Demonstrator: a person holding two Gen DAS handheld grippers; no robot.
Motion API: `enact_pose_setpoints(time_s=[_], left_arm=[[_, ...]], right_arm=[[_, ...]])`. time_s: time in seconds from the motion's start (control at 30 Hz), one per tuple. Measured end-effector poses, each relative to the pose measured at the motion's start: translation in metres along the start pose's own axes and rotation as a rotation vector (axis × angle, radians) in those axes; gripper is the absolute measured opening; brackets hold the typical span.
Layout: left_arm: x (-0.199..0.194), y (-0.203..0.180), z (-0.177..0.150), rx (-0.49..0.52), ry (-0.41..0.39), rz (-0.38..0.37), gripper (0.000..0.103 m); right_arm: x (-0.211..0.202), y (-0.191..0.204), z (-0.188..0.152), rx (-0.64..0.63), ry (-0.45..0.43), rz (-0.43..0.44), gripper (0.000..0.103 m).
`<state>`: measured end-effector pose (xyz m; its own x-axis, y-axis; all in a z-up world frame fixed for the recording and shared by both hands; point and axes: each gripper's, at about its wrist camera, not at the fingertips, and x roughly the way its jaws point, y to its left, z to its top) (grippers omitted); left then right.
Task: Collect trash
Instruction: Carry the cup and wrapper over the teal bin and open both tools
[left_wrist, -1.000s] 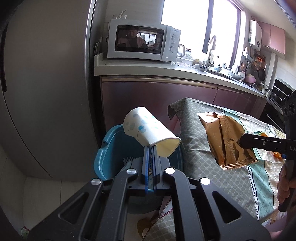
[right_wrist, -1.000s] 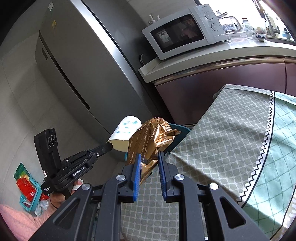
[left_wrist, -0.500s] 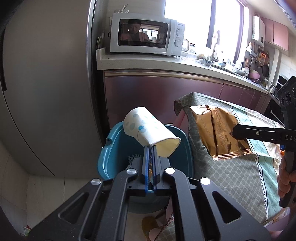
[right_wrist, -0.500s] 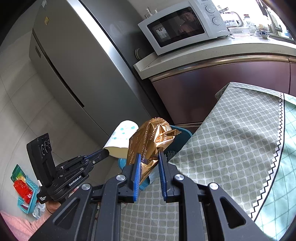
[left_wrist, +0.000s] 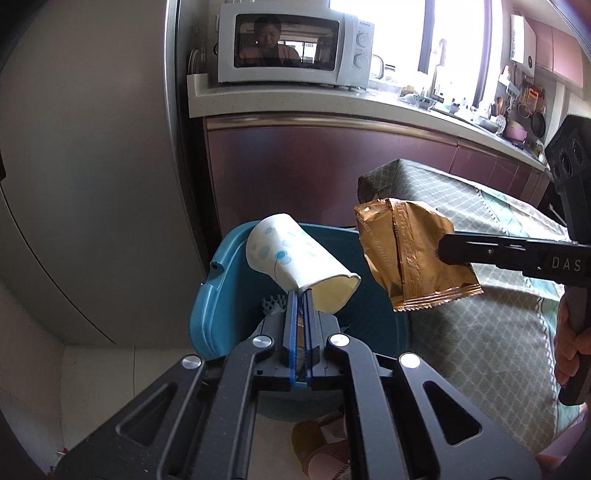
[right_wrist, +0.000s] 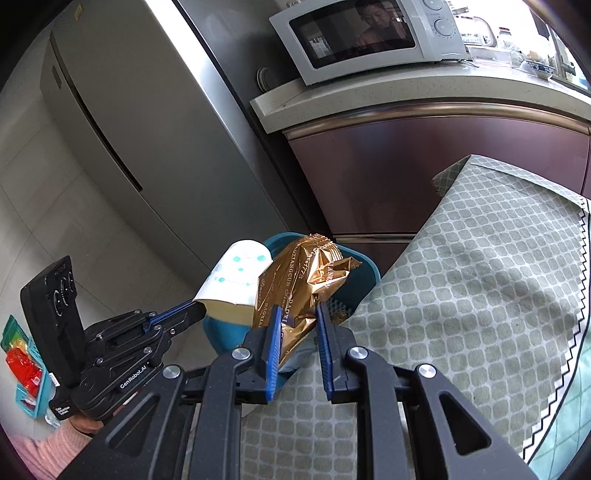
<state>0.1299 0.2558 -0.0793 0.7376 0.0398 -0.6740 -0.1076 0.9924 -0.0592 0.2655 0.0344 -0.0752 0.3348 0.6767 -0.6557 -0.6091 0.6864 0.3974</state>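
Paper cup (left_wrist: 295, 254), pinched at its rim by the left gripper (left_wrist: 300, 295), and gold wrapper (right_wrist: 299, 284), clamped in the right gripper (right_wrist: 295, 314), should be released only once centred over the teal bin (left_wrist: 221, 291).

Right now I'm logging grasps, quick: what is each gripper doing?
Left gripper: closed, fingers pinching the rim of the paper cup.
Right gripper: closed on the gold snack wrapper.
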Motion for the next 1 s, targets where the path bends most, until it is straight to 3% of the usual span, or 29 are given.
enact_pose_setpoints(time_s=[0.23, 0.57, 1.0], left_arm=[[0.023, -0.005, -0.006, 0.021, 0.037, 0.021, 0.003], [0.056, -0.012, -0.005, 0.021, 0.096, -0.005, 0.004], [0.030, -0.031, -0.004, 0.045, 0.032, -0.061, 0.005]], right_arm=[[0.031, 0.003, 0.007, -0.037, 0.049, -0.071, 0.018], [0.057, 0.002, 0.016, -0.022, 0.089, -0.083, 0.025], [0.018, -0.006, -0.006, 0.017, 0.029, -0.023, 0.028]])
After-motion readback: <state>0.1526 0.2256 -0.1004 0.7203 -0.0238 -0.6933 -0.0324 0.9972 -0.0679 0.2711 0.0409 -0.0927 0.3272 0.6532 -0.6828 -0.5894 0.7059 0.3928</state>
